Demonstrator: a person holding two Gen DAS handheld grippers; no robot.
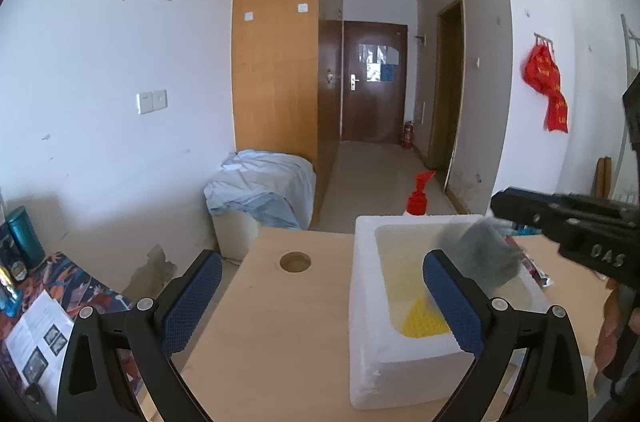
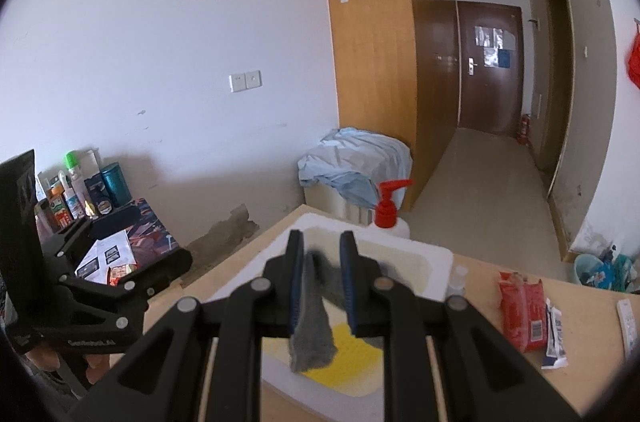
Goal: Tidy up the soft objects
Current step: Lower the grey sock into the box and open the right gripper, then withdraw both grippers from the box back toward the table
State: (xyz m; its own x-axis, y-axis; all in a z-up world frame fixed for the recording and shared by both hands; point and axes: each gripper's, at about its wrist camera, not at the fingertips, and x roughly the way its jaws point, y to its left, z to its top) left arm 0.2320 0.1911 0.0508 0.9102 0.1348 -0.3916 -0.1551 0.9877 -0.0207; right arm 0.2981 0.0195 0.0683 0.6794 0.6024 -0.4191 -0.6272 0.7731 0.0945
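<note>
My right gripper point(image 2: 321, 236) is shut on a grey cloth point(image 2: 314, 334), which hangs from its blue pads over a white foam box point(image 2: 440, 258). A yellow cloth point(image 2: 352, 350) lies on the bottom of the box. In the left wrist view the grey cloth point(image 1: 484, 254) dangles over the box point(image 1: 364, 302) from the right gripper point(image 1: 500, 208), which comes in from the right. The yellow cloth point(image 1: 424, 318) shows beneath it. My left gripper point(image 1: 320, 258) stands wide open and holds nothing; its right finger is in front of the box, its left finger over bare tabletop.
A red pump bottle point(image 1: 418, 198) stands behind the box. The wooden table has a round hole point(image 1: 295, 261). A red wipes pack point(image 2: 524, 314) and small tubes lie at the right. Bottles point(image 2: 80, 190) crowd a low side table on the left.
</note>
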